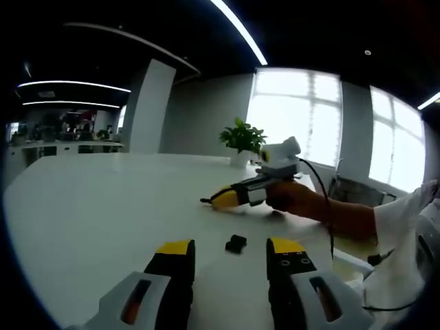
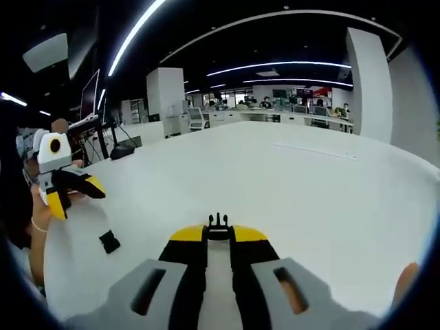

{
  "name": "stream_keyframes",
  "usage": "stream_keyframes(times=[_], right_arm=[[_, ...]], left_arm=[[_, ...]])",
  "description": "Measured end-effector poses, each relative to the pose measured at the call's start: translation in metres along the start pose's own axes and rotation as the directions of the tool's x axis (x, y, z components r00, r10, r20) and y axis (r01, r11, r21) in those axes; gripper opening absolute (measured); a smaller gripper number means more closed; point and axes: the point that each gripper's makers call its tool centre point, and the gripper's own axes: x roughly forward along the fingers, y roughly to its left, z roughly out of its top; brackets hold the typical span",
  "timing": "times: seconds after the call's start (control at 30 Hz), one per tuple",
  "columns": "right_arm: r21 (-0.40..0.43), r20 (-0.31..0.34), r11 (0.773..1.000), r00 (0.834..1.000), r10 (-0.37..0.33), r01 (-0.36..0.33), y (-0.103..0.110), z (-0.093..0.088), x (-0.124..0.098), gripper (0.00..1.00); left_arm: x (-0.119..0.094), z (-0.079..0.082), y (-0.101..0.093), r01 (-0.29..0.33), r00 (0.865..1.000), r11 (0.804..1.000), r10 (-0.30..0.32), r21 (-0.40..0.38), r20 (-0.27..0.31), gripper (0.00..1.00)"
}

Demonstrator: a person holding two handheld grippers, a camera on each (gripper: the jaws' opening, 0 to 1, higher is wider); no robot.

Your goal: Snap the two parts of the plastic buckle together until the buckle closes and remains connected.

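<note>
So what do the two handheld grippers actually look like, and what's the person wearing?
Both grippers have black jaws with yellow tips and grey bodies with orange-lit slots. The left gripper shows small screw holes on one jaw. The right gripper carries a white box on top, with a black cable trailing back. The person wears a white sleeve.
</note>
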Motion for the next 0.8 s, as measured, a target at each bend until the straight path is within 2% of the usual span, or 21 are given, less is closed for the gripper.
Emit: stream_keyframes(times=[0.37,0.8], right_arm=[[0.005,0.003,0.998,0.998,0.065,-0.065,0.013,-0.006,-0.008,0.13],[-0.014,0.002,0.994,0.994,0.11,-0.11,0.025,-0.01,-0.019,0.13]], left_arm=[[0.001,-0.001,-0.001,0.001,1.0,1.0,-0.001,0.0,-0.003,0.41],[0.001,-0.002,-0.003,0.015,1.0,1.0,-0.015,-0.002,-0.006,0.41]])
